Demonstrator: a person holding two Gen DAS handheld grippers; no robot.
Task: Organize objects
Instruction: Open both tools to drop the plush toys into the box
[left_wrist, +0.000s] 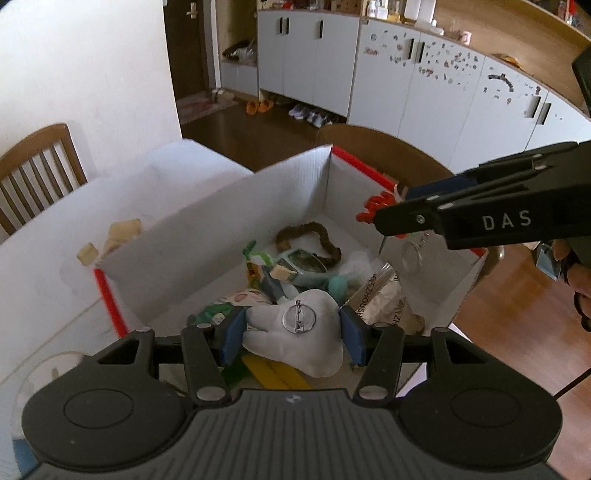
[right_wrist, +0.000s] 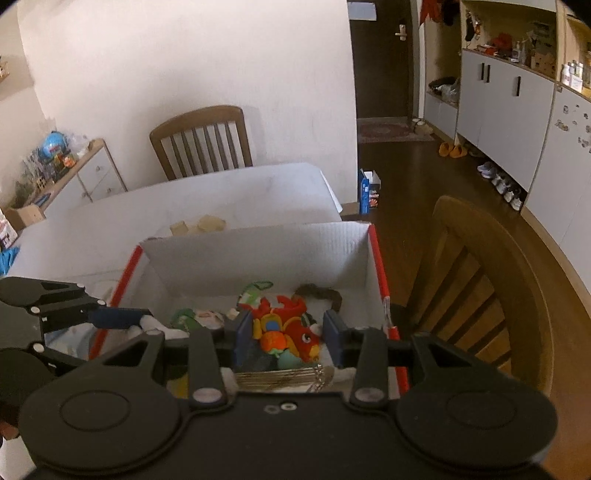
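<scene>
A white cardboard box (left_wrist: 288, 192) with red edges stands on the white table and holds several small items. My left gripper (left_wrist: 291, 330) is shut on a white tooth-shaped plush (left_wrist: 295, 343) with a round pin on it, held over the box's near part. My right gripper (right_wrist: 288, 332) is shut on a red and orange plush toy (right_wrist: 291, 332), held over the box (right_wrist: 258, 251). In the left wrist view the right gripper (left_wrist: 384, 218) reaches in from the right above the box's far corner. The left gripper (right_wrist: 122, 317) shows at the left in the right wrist view.
In the box lie a brown hair band (left_wrist: 310, 240), packets (left_wrist: 384, 299) and green items (left_wrist: 258, 266). Small wooden blocks (left_wrist: 122, 229) sit on the table (left_wrist: 55, 266) behind the box. Wooden chairs (right_wrist: 203, 136) (right_wrist: 491, 280) stand at the table. White cabinets (left_wrist: 424, 85) line the far wall.
</scene>
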